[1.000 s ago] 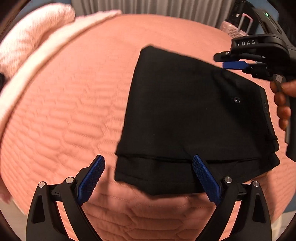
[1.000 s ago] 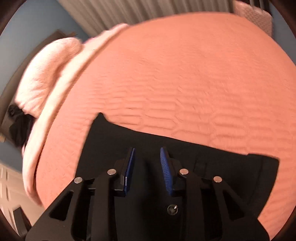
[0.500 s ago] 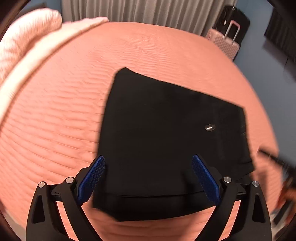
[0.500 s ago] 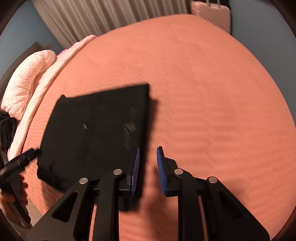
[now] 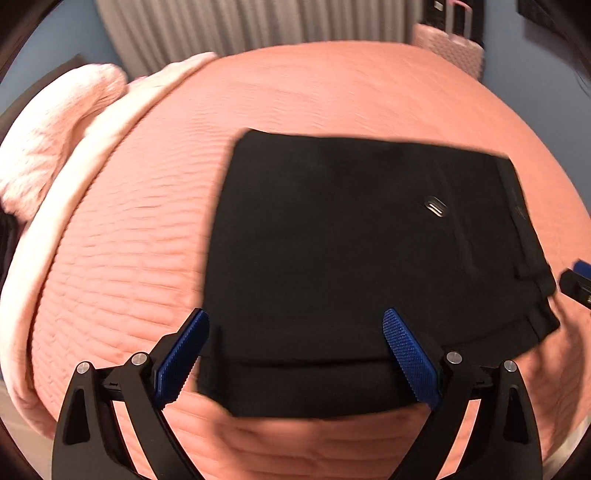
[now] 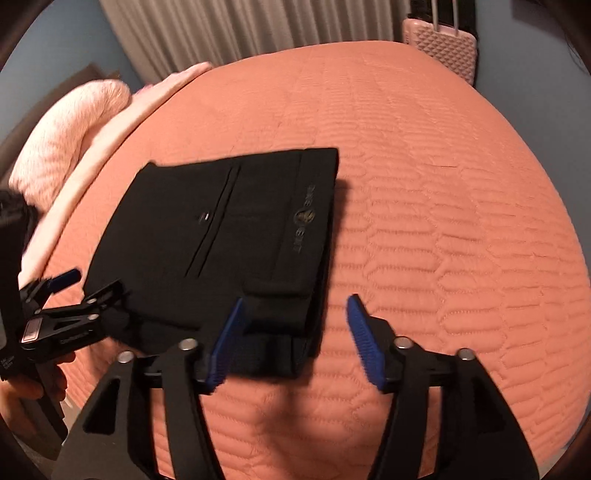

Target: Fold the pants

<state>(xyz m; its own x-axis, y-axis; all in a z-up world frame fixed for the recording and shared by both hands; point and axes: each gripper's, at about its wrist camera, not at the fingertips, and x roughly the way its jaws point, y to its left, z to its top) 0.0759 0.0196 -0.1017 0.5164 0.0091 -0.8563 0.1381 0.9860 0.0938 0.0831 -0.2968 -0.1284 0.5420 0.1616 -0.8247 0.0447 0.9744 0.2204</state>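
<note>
We see the black pants (image 5: 354, 258) folded into a flat, matte rectangle near the front edge of the quilted coral bedspread (image 6: 443, 184). Our left gripper (image 5: 295, 354) hangs released; our right gripper (image 6: 291, 339), just opening, grasps nothing.

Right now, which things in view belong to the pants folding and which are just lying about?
In the job:
- black pants, folded on the orange quilt
- left gripper, open, empty
- right gripper, its jaws have just been opening, nothing between them

Lying about:
- pink suitcase
- pale pink pillow
- curtain
</note>
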